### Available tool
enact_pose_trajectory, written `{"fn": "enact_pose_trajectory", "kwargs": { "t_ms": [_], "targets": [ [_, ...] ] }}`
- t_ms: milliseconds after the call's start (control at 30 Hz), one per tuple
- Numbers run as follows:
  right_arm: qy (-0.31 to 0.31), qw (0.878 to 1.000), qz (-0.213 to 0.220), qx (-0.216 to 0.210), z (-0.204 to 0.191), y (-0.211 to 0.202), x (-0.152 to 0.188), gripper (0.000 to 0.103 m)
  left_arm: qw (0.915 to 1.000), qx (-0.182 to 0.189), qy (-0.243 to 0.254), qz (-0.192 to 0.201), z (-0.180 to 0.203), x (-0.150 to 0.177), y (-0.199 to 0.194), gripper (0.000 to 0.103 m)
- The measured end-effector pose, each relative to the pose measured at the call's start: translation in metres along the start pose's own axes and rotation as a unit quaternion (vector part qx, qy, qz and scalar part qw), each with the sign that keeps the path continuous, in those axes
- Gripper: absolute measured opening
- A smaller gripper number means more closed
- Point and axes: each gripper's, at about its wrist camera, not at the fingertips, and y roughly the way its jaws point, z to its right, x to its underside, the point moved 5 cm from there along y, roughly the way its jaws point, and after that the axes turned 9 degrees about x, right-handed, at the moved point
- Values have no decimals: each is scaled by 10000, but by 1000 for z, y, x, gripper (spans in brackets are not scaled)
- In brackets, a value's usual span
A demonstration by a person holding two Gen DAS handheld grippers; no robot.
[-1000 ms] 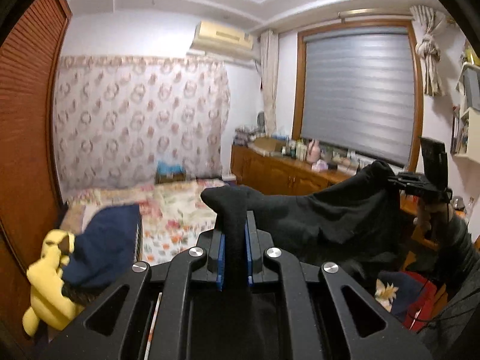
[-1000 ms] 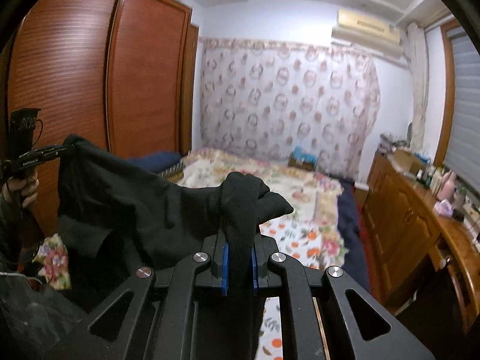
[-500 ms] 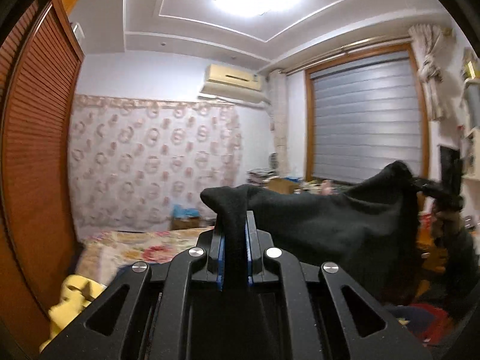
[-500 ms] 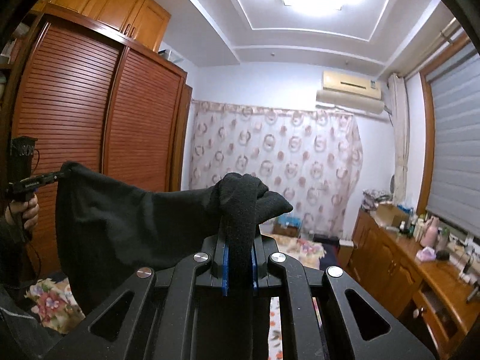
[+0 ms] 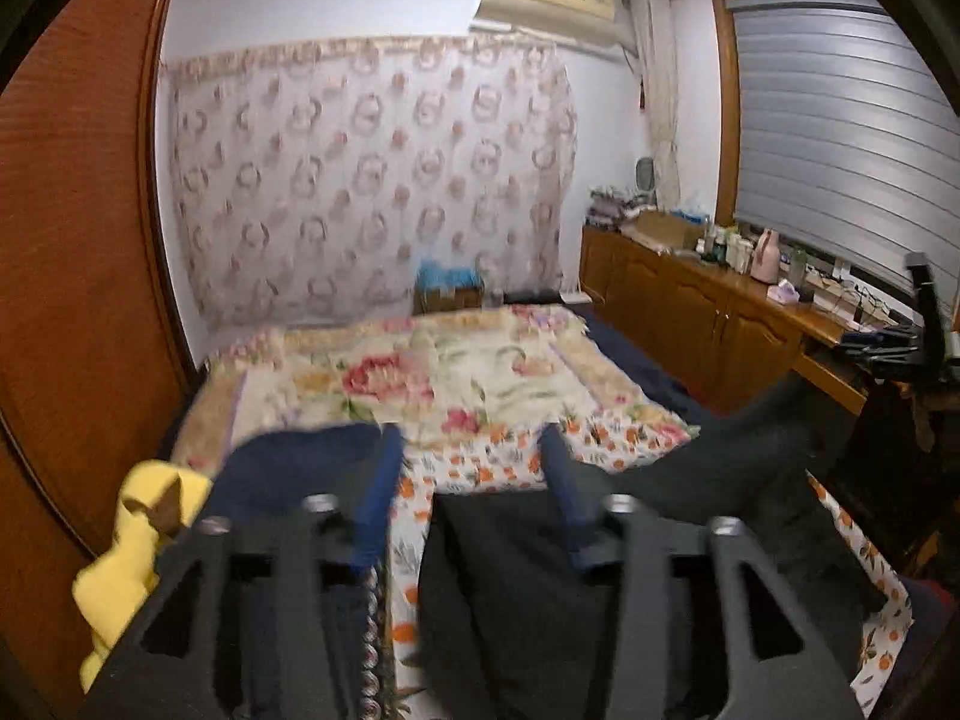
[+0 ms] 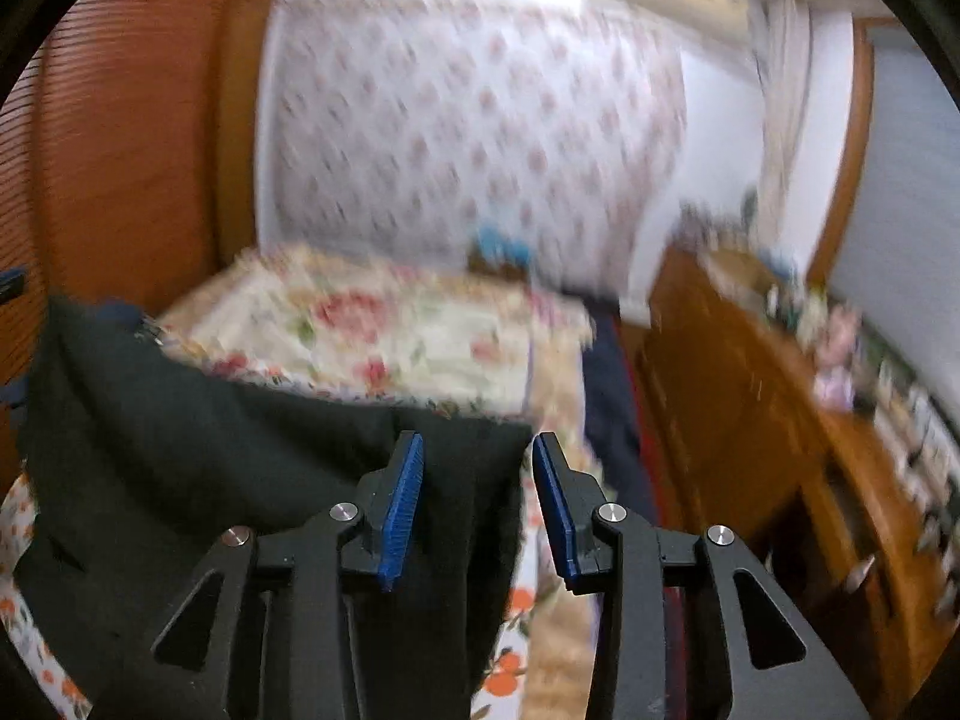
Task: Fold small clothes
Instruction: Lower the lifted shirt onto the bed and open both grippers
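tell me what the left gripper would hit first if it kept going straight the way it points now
Most likely the floral bed cover. The left gripper, jaws just opened with nothing between them, points down over the near edge of the black garment toward the bed. Blur makes depth uncertain.

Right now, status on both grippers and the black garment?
Left gripper and right gripper open, jaws just opened. Black garment released, lying on floral bedspread. Navy cushion beside it.
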Motion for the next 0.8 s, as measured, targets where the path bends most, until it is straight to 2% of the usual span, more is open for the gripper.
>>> {"fn": "enact_pose_trajectory", "kwargs": {
  "t_ms": [67, 233, 333, 367, 433, 467, 567, 600, 800],
  "targets": [
    [75, 9999, -93, -118, -5, 11, 17, 44, 9997, 156, -51, -177, 3, 17, 4, 81],
    [-35, 9994, -135, -316, -5, 14, 38, 44, 9985, 238, 14, -491, 18, 50, 2, 81],
    [-95, 9985, -203, -499, 12, 13, 51, 44, 9973, 331, -19, -659, 30, 69, -3, 81],
    [-69, 9982, -240, -550, 30, 14, 46, 44, 9969, 358, -31, -698, 35, 75, -6, 81],
    [1, 9972, -319, -672, 44, -2, 50, 44, 9958, 448, -59, -803, 41, 90, -8, 81],
    [14, 9968, -386, -700, 43, 3, 51, 44, 9944, 522, -104, -912, 45, 102, -7, 81],
    [115, 9951, -610, -764, 52, -9, 79, 44, 9907, 626, -159, -1195, 52, 127, -4, 81],
    [136, 9945, -687, -785, 55, -12, 88, 44, 9895, 641, -152, -1283, 53, 135, -2, 85],
    [265, 9908, -974, -904, 71, -23, 121, 44, 9832, 613, -203, -1709, 57, 168, 10, 88]
  ]
}}
